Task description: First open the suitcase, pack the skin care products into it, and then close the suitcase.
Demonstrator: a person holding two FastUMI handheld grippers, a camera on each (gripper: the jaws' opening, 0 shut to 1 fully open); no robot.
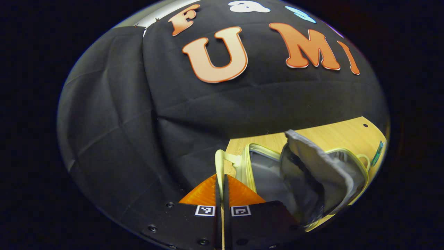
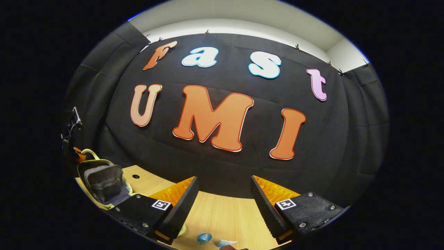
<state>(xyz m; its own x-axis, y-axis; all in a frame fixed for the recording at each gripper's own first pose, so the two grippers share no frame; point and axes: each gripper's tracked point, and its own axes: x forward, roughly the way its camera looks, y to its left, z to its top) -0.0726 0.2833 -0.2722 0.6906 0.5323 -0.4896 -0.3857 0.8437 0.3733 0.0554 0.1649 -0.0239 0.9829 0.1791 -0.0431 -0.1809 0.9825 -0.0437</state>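
1. The suitcase (image 1: pixel 305 173) lies open on the table (image 1: pixel 343 133), grey lining showing, its lid lifted.
2. The left tongs (image 1: pixel 222 180) are pressed together on its pale handle (image 1: pixel 220 163), apparently holding the lid open.
3. The right tongs (image 2: pixel 224 194) hang spread and empty over small skin care products (image 2: pixel 204 238).
4. Opening looks done; next, the right tongs must lower and clamp a product.

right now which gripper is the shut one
The left gripper: its fingers are pressed together on the suitcase's pale handle. The right gripper stands wide open over the wooden table.
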